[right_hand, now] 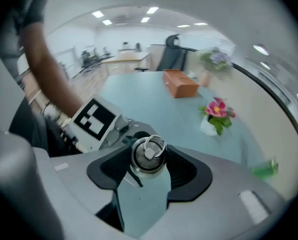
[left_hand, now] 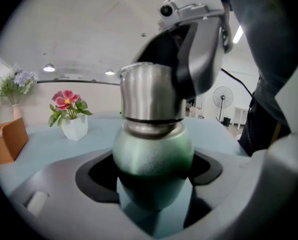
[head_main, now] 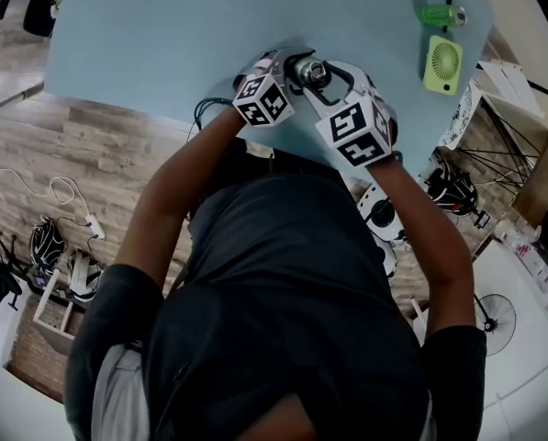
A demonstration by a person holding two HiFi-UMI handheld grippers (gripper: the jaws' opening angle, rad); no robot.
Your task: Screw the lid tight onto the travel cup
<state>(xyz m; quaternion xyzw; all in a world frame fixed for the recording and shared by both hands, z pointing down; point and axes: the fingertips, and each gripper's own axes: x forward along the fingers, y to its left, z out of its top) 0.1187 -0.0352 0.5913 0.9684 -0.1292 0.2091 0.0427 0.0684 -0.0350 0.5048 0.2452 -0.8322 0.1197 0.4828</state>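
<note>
On the table (head_main: 163,35), the travel cup (left_hand: 152,156) sits in my left tongs (left_hand: 152,184); its lid (right_hand: 148,154), atop, in my right tongs (right_hand: 146,159).

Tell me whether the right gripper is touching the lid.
Touching. The right gripper view shows the right gripper with its black pads pressed against both sides of the steel lid, no gap.

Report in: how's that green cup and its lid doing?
Left gripper clamped on green metal travel cup. Right gripper clamped on its steel ring-topped lid. Nothing in the way.

Two grippers (left_hand: 151,194) (right_hand: 148,170); one travel cup (left_hand: 152,159); one lid (left_hand: 151,91); two flower vases (left_hand: 75,126) (left_hand: 16,112).
</note>
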